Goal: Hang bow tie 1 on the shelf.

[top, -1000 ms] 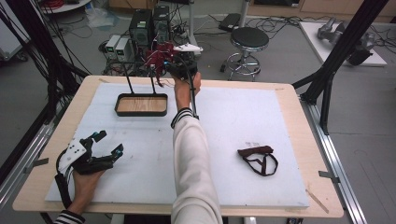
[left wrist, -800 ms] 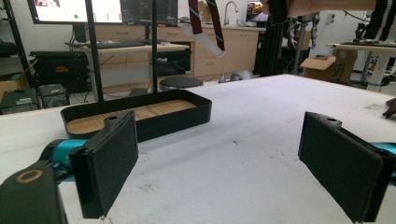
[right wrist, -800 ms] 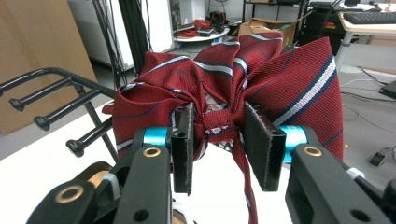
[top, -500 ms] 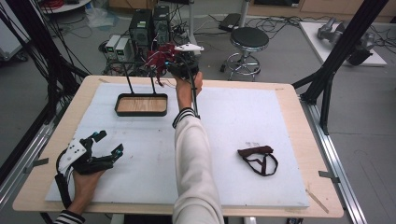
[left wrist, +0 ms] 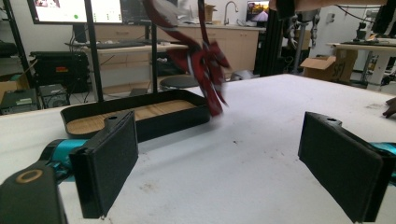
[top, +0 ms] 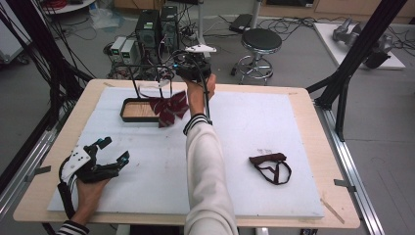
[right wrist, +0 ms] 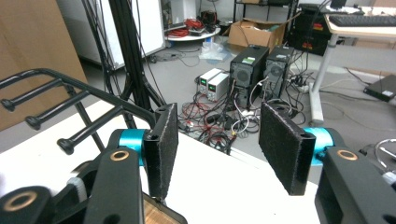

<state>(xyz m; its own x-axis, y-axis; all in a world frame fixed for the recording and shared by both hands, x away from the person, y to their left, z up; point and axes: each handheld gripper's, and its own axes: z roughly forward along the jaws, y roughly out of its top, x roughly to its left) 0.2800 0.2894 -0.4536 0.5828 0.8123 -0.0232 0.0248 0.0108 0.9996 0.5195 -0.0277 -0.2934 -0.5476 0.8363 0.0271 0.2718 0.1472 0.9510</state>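
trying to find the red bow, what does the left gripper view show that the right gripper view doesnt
Left gripper view alone: the red bow, blurred, in the air above the near end of the tray, and the tray's whole wooden floor.
Right gripper view alone: the rack's knob-ended top bars and the computers on the floor beyond the table.
Both: the tray, just a corner in the right gripper view, and the white table top.
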